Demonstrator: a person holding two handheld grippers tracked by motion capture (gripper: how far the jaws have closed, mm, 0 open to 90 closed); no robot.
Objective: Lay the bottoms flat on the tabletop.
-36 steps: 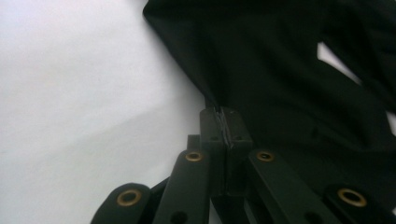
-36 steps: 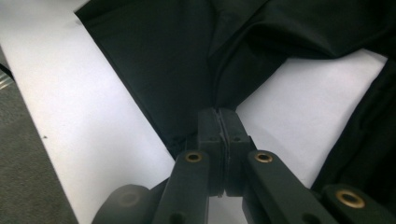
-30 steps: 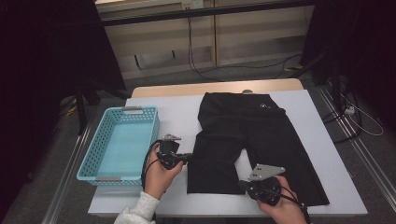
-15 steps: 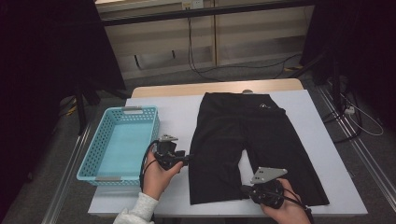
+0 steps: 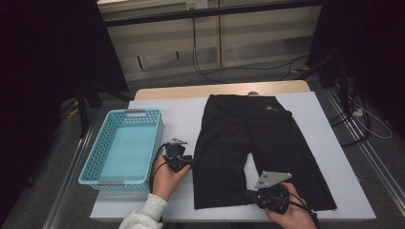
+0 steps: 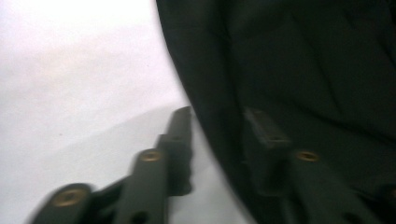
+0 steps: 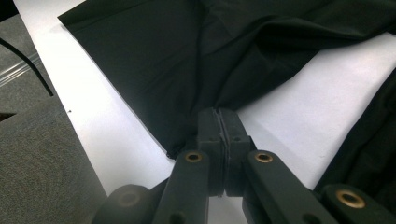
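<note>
The shorts (image 5: 253, 143) lie flat and unfolded on the counter (image 5: 176, 114). The right gripper (image 7: 219, 116) pinches the left leg's hem corner. The left gripper (image 6: 219, 121), jaws just closing, straddles the outer edge without gripping; folding remains.

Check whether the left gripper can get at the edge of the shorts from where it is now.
Probably yes. The left gripper has just been closing, its jaws either side of the shorts' outer edge, one over the table, one over cloth. Nothing is in the way; the basket sits behind it.
</note>
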